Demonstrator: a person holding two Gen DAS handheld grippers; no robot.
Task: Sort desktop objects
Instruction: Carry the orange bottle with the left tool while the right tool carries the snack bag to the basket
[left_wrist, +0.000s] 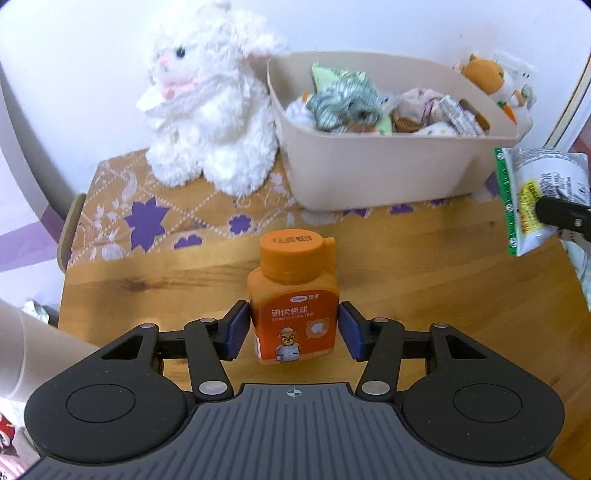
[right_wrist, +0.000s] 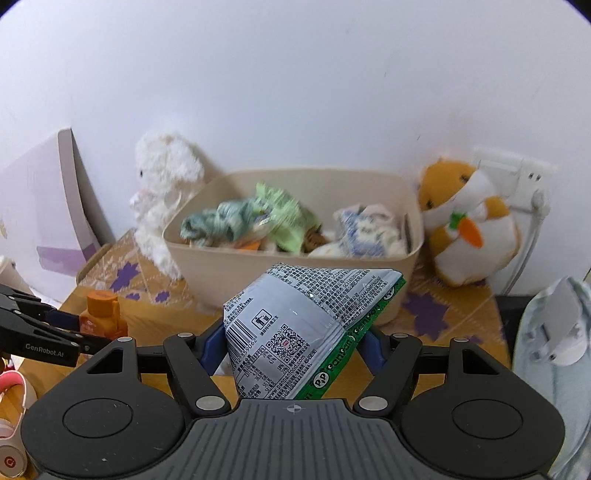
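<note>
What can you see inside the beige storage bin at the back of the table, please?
The beige storage bin holds a jumble: a grey-green patterned cloth, a light green packet and pale wrapped items. Its walls and the top layer hide whatever lies beneath.

left hand-held gripper (left_wrist: 294, 328): pads clamped, angled steeply down | right hand-held gripper (right_wrist: 291, 347): pads clamped, angled down

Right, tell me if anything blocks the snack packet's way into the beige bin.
Nothing visible does. The packet, gripped in the right tool, sits just in front of the bin, whose top is open; the contents lie below its rim.
</note>
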